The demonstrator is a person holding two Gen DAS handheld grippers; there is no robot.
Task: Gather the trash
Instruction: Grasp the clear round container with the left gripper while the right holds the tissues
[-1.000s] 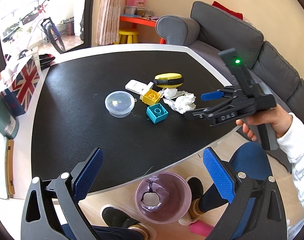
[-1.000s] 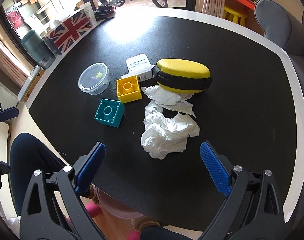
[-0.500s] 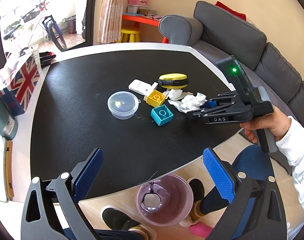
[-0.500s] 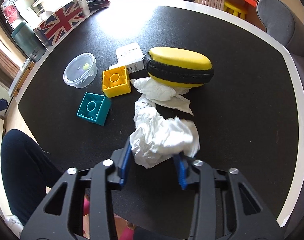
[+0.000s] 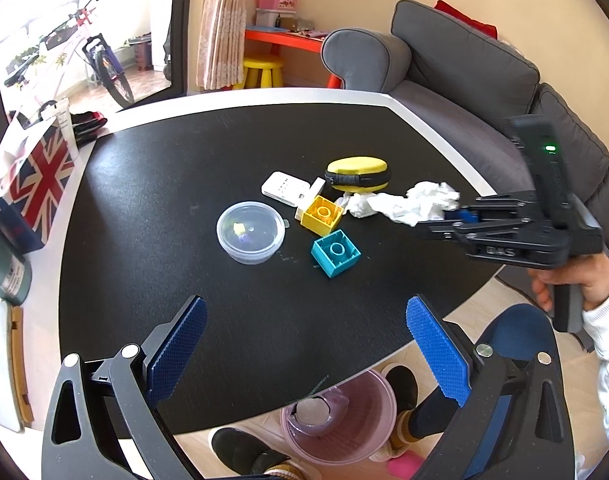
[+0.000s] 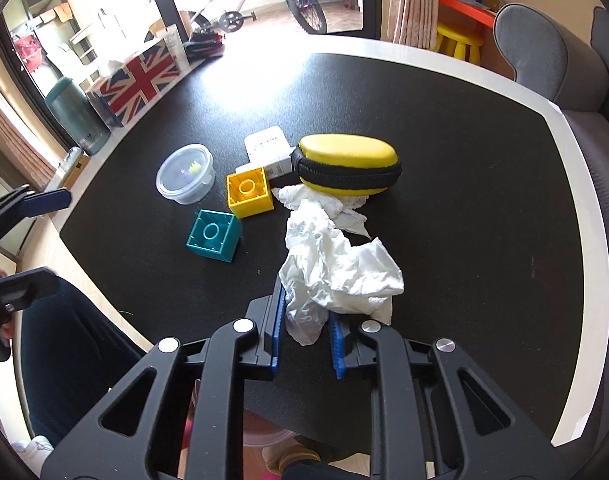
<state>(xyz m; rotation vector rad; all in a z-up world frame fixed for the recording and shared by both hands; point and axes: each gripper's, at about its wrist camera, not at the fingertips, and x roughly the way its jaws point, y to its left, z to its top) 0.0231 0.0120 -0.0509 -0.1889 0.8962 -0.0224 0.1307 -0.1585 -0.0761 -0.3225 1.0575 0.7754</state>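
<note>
A crumpled white tissue (image 6: 336, 268) lies on the black table (image 6: 464, 160) in front of a yellow zip case (image 6: 346, 168); it also shows in the left wrist view (image 5: 416, 202). My right gripper (image 6: 306, 330) is shut on the tissue's near end and lifts it slightly; the gripper also shows in the left wrist view (image 5: 452, 216). My left gripper (image 5: 304, 356) is open and empty over the table's near edge. A pink trash bin (image 5: 340, 416) stands on the floor below that edge.
A teal brick (image 6: 214, 236), a yellow brick (image 6: 248, 192), a clear lidded tub (image 6: 184, 174) and a white box (image 6: 266, 150) sit left of the tissue. A Union Jack box (image 6: 138, 78) and green flask (image 6: 76, 120) stand at the table's far left. A grey sofa (image 5: 484, 92) is at the right.
My right gripper moved onto the tissue, shut on it, and has pulled it up and towards me. My left gripper stayed open and nearly still.
</note>
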